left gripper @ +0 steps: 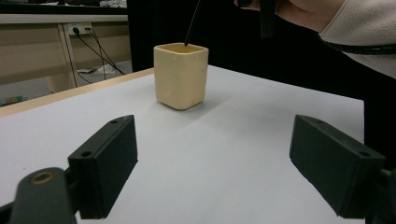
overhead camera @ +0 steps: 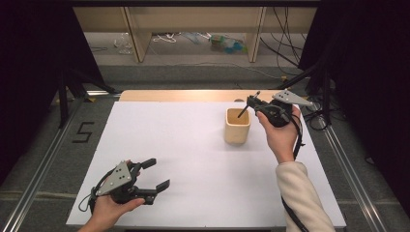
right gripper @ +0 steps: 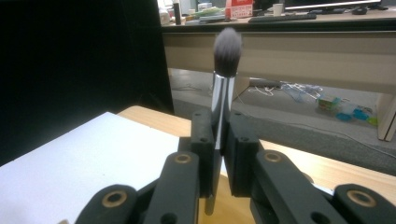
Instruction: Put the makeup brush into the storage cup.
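A cream square cup point(overhead camera: 237, 126) stands upright at the right of the white mat point(overhead camera: 183, 159). Just right of and above its rim, my right gripper point(overhead camera: 254, 102) is shut on a makeup brush point(overhead camera: 243, 110). The brush's thin black handle slants down into the cup's mouth. In the right gripper view the jaws point(right gripper: 220, 140) clamp the brush's silver ferrule point(right gripper: 220, 105), and its grey bristles point(right gripper: 227, 49) point up. My left gripper point(overhead camera: 157, 174) stands open and empty over the mat's near left. The left gripper view point(left gripper: 215, 163) faces the cup point(left gripper: 181, 74) and the handle point(left gripper: 191, 23).
The mat lies on a wooden table whose far edge point(overhead camera: 193, 95) shows behind the cup. Black curtains flank both sides. Beyond the table are a grey floor with cables and wooden bench legs point(overhead camera: 135, 34). A "5" mark point(overhead camera: 83, 131) is on the floor at left.
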The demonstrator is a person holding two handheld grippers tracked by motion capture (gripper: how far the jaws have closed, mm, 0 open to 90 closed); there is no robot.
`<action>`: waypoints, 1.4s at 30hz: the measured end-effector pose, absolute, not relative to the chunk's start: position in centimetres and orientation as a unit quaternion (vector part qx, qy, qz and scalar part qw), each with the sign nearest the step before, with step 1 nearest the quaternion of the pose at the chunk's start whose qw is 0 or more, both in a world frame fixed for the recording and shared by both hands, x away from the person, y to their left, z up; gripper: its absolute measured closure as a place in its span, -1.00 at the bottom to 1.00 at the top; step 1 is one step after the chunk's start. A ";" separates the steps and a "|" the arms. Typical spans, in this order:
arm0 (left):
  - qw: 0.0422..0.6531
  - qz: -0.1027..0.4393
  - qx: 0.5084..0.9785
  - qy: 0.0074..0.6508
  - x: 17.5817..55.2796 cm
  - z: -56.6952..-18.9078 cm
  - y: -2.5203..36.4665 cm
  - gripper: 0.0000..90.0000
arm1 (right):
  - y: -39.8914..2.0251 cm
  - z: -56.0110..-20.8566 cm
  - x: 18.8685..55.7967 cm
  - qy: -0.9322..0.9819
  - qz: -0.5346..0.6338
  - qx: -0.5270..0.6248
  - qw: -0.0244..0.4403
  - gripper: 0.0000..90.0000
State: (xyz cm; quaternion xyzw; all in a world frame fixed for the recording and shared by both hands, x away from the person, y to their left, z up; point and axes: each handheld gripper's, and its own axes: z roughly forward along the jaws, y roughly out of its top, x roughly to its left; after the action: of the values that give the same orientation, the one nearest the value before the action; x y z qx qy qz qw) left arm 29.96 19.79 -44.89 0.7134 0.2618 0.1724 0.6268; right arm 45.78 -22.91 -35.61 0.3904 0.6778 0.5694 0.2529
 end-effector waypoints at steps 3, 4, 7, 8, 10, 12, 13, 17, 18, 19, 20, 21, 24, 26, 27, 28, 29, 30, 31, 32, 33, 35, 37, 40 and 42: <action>0.627 0.172 0.713 0.262 30.0 -44.9 19.8 -0.67 | -22.9 -35.6 45.8 0.678 0.568 0.391 0.254 0.86; 0.627 0.172 0.713 0.262 30.0 -44.9 19.8 -0.67 | -22.9 -35.7 45.9 0.678 0.568 0.391 0.255 0.86; 0.627 0.172 0.714 0.262 30.0 -44.9 19.8 -0.67 | -22.8 -35.7 45.9 0.677 0.569 0.390 0.256 0.86; 0.627 0.172 0.714 0.262 30.0 -44.9 19.8 -0.67 | -22.7 -35.8 46.0 0.674 0.574 0.389 0.257 0.86; 0.627 0.172 0.714 0.262 30.0 -44.9 19.8 -0.67 | -22.7 -35.8 46.0 0.674 0.572 0.390 0.257 0.86; 0.626 0.172 0.714 0.261 30.0 -44.9 19.8 -0.67 | -22.7 -35.8 46.1 0.675 0.572 0.389 0.257 0.86; 0.627 0.172 0.714 0.262 30.0 -44.9 19.8 -0.67 | -22.7 -35.8 46.0 0.677 0.570 0.389 0.255 0.86; 0.627 0.172 0.714 0.262 30.0 -44.9 19.8 -0.67 | -22.6 -35.9 46.1 0.678 0.569 0.389 0.255 0.86; 0.626 0.172 0.714 0.262 30.0 -44.9 19.8 -0.67 | -22.6 -35.9 46.1 0.678 0.569 0.389 0.256 0.86; 0.626 0.172 0.714 0.261 30.0 -44.9 19.8 -0.67 | -22.6 -35.9 46.1 0.678 0.568 0.389 0.257 0.86; 0.626 0.171 0.714 0.261 30.0 -44.9 19.8 -0.67 | -22.6 -35.9 46.2 0.680 0.566 0.388 0.258 0.86; 0.626 0.172 0.714 0.261 30.0 -44.9 19.8 -0.67 | -22.5 -36.0 46.2 0.677 0.569 0.389 0.259 0.86; 0.626 0.172 0.714 0.261 30.0 -44.9 19.8 -0.67 | -22.5 -36.0 46.2 0.683 0.562 0.390 0.256 0.86; 0.626 0.172 0.714 0.261 30.0 -44.9 19.8 -0.67 | -22.5 -36.0 46.2 0.684 0.561 0.389 0.256 0.86; 0.626 0.172 0.714 0.262 30.0 -44.9 19.8 -0.67 | -22.5 -36.1 46.3 0.684 0.561 0.390 0.256 0.86; 0.626 0.172 0.714 0.262 30.0 -44.9 19.8 -0.67 | -22.5 -36.1 46.3 0.681 0.564 0.390 0.257 0.86; 0.626 0.171 0.714 0.262 30.0 -44.9 19.8 -0.67 | -22.4 -36.2 46.4 0.679 0.566 0.390 0.258 0.86; 0.626 0.171 0.714 0.262 30.0 -44.9 19.8 -0.67 | -22.4 -36.2 46.4 0.680 0.565 0.390 0.259 0.86; 0.626 0.171 0.714 0.262 30.0 -44.9 19.8 -0.67 | -22.4 -36.2 46.4 0.680 0.564 0.390 0.259 0.86; 0.626 0.171 0.714 0.262 30.0 -44.9 19.8 -0.67 | -22.4 -36.3 46.4 0.680 0.564 0.390 0.258 0.86; 0.626 0.171 0.714 0.262 30.0 -44.9 19.8 -0.67 | -22.4 -36.2 46.4 0.685 0.559 0.391 0.256 0.86; 0.626 0.172 0.714 0.262 30.0 -44.9 19.8 -0.67 | -22.3 -36.3 46.5 0.683 0.561 0.389 0.259 0.86; 0.626 0.172 0.714 0.261 30.0 -44.9 19.8 -0.67 | -22.3 -36.4 46.5 0.684 0.559 0.390 0.260 0.86; 0.627 0.172 0.714 0.261 30.0 -44.9 19.8 -0.67 | -22.3 -36.4 46.5 0.688 0.554 0.391 0.258 0.86; 0.627 0.172 0.713 0.261 30.0 -44.9 19.8 -0.67 | -22.2 -36.4 46.5 0.688 0.554 0.393 0.256 0.86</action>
State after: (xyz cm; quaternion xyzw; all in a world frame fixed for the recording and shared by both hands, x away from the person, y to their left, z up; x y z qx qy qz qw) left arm 29.98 19.79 -44.90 0.7134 0.2613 0.1723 0.6269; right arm 46.53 -22.23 -36.45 0.3927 0.6882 0.5538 0.2559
